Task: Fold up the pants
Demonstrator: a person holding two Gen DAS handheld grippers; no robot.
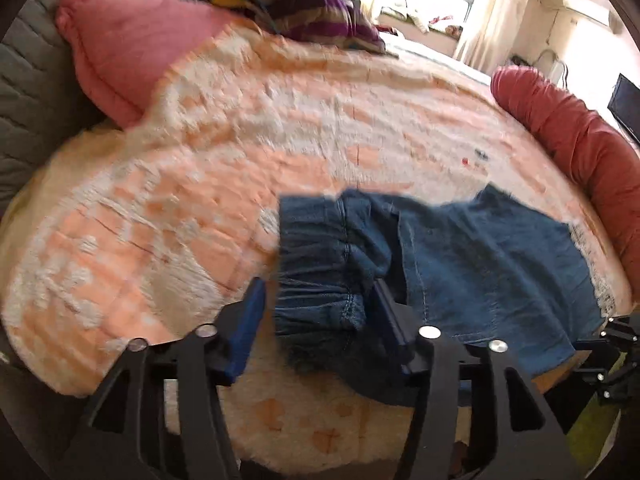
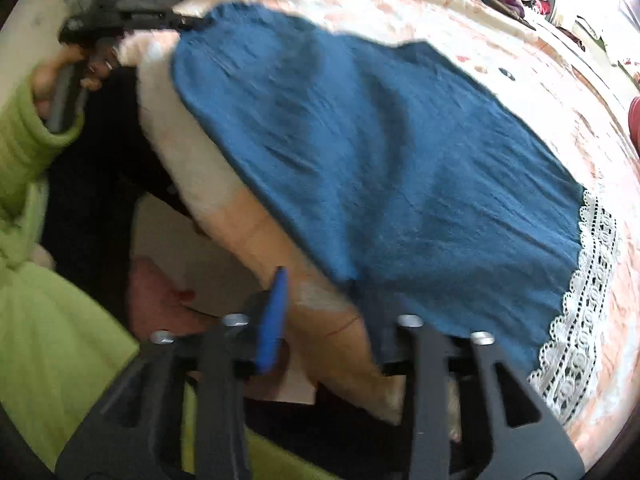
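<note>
- Pants [image 1: 472, 264] of blue denim lie spread on a bed, on a peach-and-white blanket [image 1: 224, 152], close to its near edge.
- Left tool [image 1: 320, 316] has its blue pads well apart; the gathered elastic waistband [image 1: 316, 268] sits between them, and the right-hand pad is partly under a fold of denim. The pads do not pinch the cloth.
- Right tool [image 2: 332, 320] is also released: its one visible blue pad [image 2: 274, 320] stands clear over the blanket's edge, while the other finger is hidden behind the denim hem.
- From the right wrist view, the pants [image 2: 380, 152] run across the blanket [image 2: 400, 8], with a white lace trim [image 2: 580, 308] along the leg end at the right.
- At the far waistband corner, the left tool [image 2: 188, 22] appears in that view, gripped by a hand [image 2: 60, 76] in a lime-green sleeve [image 2: 20, 136].
- Pink pillow [image 1: 132, 56] lies at the bed's head, with a striped purple cloth [image 1: 312, 8] behind it and a red bolster [image 1: 576, 136] along the right side.
</note>
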